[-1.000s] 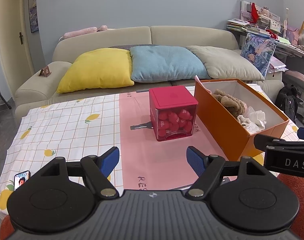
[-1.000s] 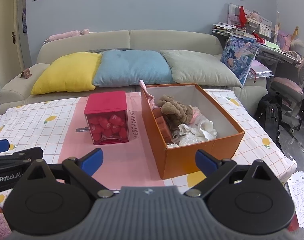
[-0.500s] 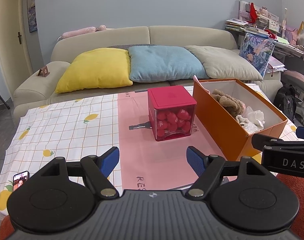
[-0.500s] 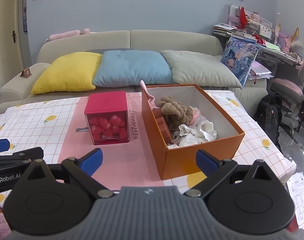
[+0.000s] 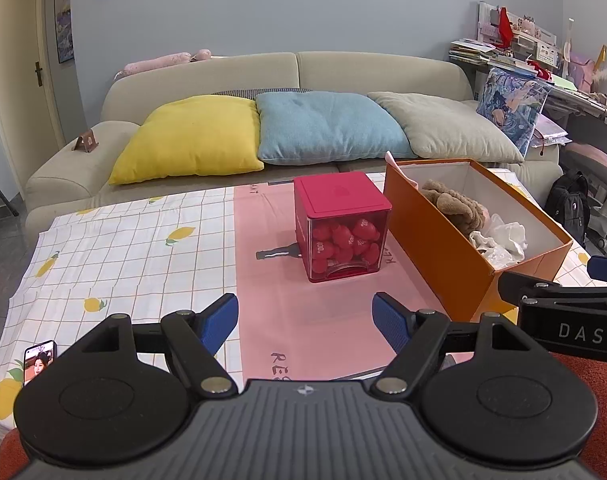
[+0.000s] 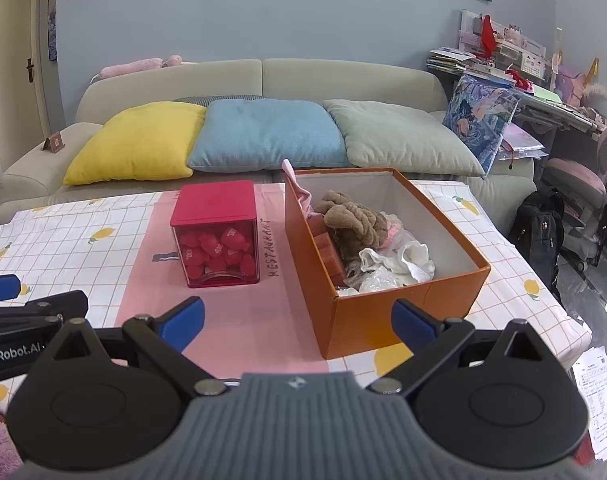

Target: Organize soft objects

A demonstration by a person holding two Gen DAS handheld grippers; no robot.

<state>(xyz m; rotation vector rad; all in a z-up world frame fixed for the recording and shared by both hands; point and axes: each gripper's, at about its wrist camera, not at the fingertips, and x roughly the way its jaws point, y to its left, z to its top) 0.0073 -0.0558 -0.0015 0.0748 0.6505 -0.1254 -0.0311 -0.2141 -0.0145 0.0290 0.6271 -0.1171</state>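
Note:
An orange box (image 6: 403, 316) (image 5: 435, 248) stands on the table and holds soft things: a brown plush piece (image 6: 353, 220) (image 5: 451, 202), white cloth (image 6: 399, 260) (image 5: 499, 240) and a pink cloth (image 6: 293, 184) draped over its far left corner. My left gripper (image 5: 305, 318) is open and empty above the pink mat. My right gripper (image 6: 299, 320) is open and empty, just in front of the box's near wall. Each gripper shows at the edge of the other's view.
A red-lidded clear cube (image 6: 215, 236) (image 5: 341, 228) full of red pieces stands left of the box. A phone (image 5: 39, 360) lies at the table's near left edge. A sofa with yellow (image 6: 135, 142), blue (image 6: 267, 134) and grey cushions is behind. Papers (image 6: 599, 400) lie on the floor at right.
Both grippers have stayed open and nearly still. The views shifted only slightly.

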